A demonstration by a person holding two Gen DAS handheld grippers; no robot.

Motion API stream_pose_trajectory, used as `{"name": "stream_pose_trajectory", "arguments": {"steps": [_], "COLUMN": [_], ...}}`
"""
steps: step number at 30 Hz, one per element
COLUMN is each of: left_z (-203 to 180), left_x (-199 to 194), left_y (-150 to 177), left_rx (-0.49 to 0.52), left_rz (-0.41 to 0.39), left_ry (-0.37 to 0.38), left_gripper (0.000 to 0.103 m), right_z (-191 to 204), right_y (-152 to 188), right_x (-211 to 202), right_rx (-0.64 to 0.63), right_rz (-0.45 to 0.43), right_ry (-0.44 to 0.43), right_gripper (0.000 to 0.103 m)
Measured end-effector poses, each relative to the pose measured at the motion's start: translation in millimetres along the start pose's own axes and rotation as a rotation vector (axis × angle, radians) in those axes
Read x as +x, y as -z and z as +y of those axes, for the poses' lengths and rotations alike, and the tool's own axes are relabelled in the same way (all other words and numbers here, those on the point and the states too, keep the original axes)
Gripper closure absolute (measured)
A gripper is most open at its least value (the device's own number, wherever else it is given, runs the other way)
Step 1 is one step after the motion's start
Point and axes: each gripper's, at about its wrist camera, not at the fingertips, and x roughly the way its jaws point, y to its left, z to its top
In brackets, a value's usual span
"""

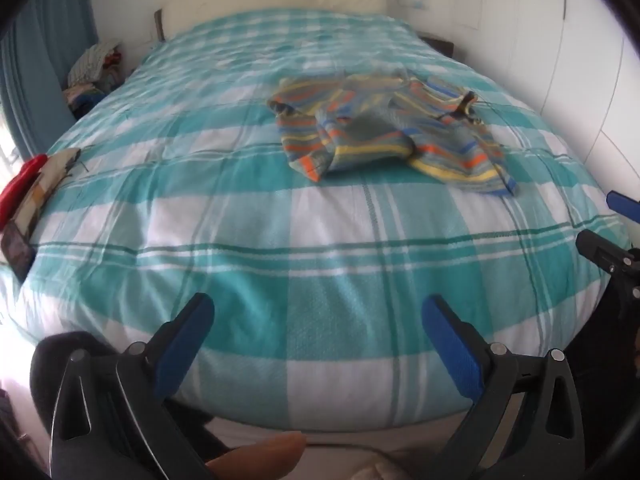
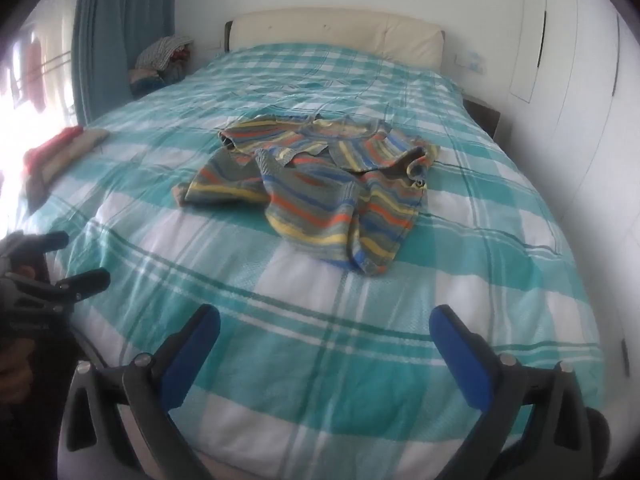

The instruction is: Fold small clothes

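Note:
A small striped shirt (image 1: 392,128) (image 2: 320,184), grey with orange, yellow and blue bands, lies crumpled in the middle of a bed with a teal and white checked cover (image 1: 256,216) (image 2: 360,352). My left gripper (image 1: 318,312) hovers open over the bed's near edge, well short of the shirt, nothing between its blue pads. My right gripper (image 2: 326,324) is likewise open and empty above the near part of the cover. Each wrist view catches the other gripper at its side: the right gripper (image 1: 608,224) and the left gripper (image 2: 80,256).
A stack of folded clothes (image 1: 36,184) (image 2: 60,152) with a red item on top sits at the bed's left edge. A heap of garments (image 1: 96,68) (image 2: 160,60) lies by the blue curtain (image 2: 120,20). White cupboard doors (image 2: 580,80) line the right side; a cream headboard (image 2: 340,28) stands behind.

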Motion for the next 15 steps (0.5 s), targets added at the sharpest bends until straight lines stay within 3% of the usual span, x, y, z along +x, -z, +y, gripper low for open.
{"name": "stream_pose_trajectory", "arguments": {"steps": [7, 12, 15], "left_z": [2, 4, 6], "left_x": [-24, -36, -43], "left_y": [15, 12, 4], "left_rx": [0.002, 0.054, 0.032], "left_rz": [0.042, 0.002, -0.010], "left_ry": [0.011, -0.052, -0.034], "left_gripper": [0.000, 0.000, 0.000], "right_z": [-9, -17, -24], "right_y": [9, 19, 24], "right_x": [-32, -40, -43], "right_rx": [0.014, 0.080, 0.124], "right_rz": [0.021, 0.034, 0.031], "right_ry": [0.009, 0.019, 0.036], "right_gripper": [0.000, 0.000, 0.000]}}
